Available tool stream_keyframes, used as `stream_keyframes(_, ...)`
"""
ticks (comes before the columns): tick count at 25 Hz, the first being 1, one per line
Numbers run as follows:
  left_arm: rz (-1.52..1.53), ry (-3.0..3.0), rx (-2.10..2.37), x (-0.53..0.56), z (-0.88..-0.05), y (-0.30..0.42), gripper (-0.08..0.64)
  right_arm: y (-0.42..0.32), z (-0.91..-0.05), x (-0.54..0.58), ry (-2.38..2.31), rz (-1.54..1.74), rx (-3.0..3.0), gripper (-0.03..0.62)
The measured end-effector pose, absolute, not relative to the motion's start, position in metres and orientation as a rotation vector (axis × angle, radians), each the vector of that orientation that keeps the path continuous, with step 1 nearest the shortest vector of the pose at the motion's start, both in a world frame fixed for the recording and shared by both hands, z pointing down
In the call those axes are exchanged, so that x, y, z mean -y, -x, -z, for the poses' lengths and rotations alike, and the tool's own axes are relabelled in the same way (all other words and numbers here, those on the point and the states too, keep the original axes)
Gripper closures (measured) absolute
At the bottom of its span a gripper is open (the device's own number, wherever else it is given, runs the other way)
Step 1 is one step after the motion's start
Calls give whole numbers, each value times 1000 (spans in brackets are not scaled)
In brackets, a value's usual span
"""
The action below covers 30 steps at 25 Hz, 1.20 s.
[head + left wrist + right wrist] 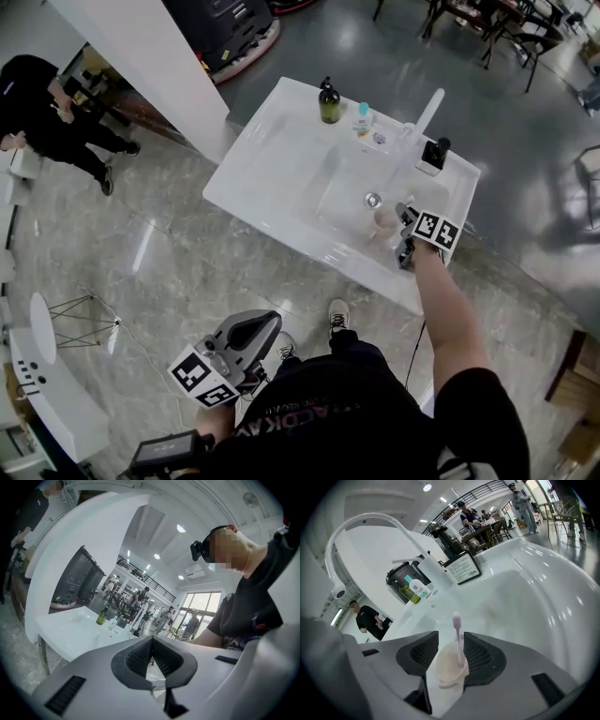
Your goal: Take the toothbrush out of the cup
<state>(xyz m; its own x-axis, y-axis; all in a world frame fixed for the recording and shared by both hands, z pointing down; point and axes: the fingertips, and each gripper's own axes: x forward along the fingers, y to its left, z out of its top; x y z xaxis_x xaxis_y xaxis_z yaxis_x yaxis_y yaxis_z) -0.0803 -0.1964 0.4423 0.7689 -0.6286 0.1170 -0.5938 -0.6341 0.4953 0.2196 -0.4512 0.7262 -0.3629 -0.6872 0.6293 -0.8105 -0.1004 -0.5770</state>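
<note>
A pale cup [449, 670] with a pink toothbrush [457, 632] upright in it stands in the white sink basin [525, 597]. My right gripper [451, 638] is open around the cup, one jaw on each side of it and the brush head poking up above them. The head view shows that cup [382, 222] near the basin's front, just ahead of the right gripper [404, 236]. My left gripper [265, 325] hangs low by the person's waist, far from the sink. Its jaws [151, 641] are shut with nothing between them.
On the sink's back ledge stand a dark green bottle [329, 101], a small clear bottle [363, 119] and a black holder with a card [433, 155]. A white faucet [427, 111] arches over the basin, above the drain [372, 199]. A person in black [47, 108] stands far left.
</note>
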Motion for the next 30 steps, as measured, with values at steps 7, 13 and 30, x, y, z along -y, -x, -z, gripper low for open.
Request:
stream_keyframes(7, 81, -2417, 961, 191, -445, 77, 552, -222, -740, 458, -1696, -1491, 2007, 422)
stream_keyframes(13, 73, -2394, 986, 188, -450, 75, 552, -221, -748, 461, -1686, -1500, 2015, 462)
stream_keyframes(30, 69, -2367, 998, 188, -456, 75, 553, -219, -753, 467, -1698, -1419, 2030, 563)
